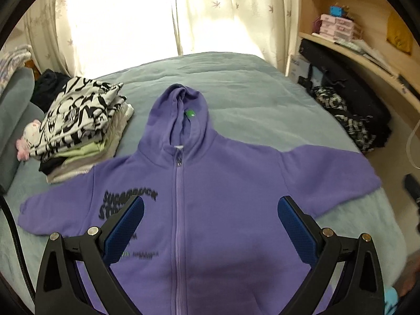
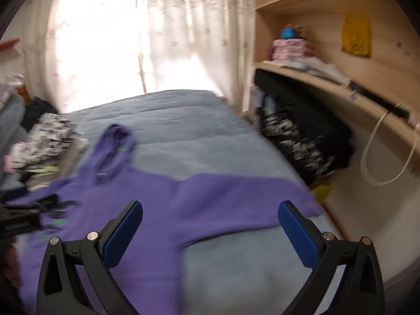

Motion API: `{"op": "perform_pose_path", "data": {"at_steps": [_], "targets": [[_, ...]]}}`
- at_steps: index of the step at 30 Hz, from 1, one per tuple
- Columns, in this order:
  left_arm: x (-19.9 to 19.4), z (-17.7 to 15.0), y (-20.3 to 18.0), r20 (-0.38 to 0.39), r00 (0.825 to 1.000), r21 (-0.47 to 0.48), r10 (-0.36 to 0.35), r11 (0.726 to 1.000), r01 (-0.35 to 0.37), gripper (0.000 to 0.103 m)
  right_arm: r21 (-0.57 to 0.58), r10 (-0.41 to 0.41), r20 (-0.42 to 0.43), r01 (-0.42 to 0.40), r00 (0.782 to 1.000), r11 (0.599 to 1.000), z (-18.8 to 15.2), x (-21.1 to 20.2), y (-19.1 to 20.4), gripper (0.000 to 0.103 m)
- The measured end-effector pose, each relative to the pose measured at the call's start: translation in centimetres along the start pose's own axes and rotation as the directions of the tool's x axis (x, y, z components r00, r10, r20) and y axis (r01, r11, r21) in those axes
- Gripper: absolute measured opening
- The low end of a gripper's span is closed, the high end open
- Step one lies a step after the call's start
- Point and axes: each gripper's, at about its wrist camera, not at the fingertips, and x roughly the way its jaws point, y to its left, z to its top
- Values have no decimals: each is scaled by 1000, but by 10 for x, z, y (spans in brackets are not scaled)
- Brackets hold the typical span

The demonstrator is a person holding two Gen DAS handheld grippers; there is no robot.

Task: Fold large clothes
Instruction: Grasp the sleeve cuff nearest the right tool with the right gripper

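Lying face up on the bed, the purple hoodie is the thing everything else arranges itself around: zipper closed, hood pointing toward the curtains, both sleeves spread out so the fold lines are easy to reach. Left of the hoodie, just beside its left sleeve, sits a stack of folded clothes topped by a black-and-white print, kept off to the side, I'd guess, so finished pieces stay clear of the working space. Over the hoodie's chest hovers the left hand-held gripper, its blue pads spread wide with nothing between them, straddling the zipper line without touching cloth as far as I can see. Right of that, the right hand-held gripper hangs equally wide and empty above the hoodie's right sleeve; that view is blurred. Judging by this, no fold has been made yet, and a sleeve looks like the likely first grab
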Motion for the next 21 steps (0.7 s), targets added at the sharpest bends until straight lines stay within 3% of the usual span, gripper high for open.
{"op": "perform_pose_path", "data": {"at_steps": [2,5,9,16,21], "targets": [[19,8,-7,-10,1000,3,26,1000,-26,101,-8,-54,9,54,999,999,6,14,-16,103],[43,17,-20,-21,1000,7,-12,1000,12,101,57,-35,-3,35,999,998,13,33,-49,103],[68,19,-36,10,1000,11,-9,1000,9,101,200,11,-99,10,995,980,15,70,-99,103],[111,17,-62,-48,999,-8,-26,1000,26,101,381,66,-249,35,966,924,-20,138,-157,103],[142,7,-83,-95,995,3,-22,1000,23,99,509,89,-333,100,939,855,-60,180,-187,103]]}}
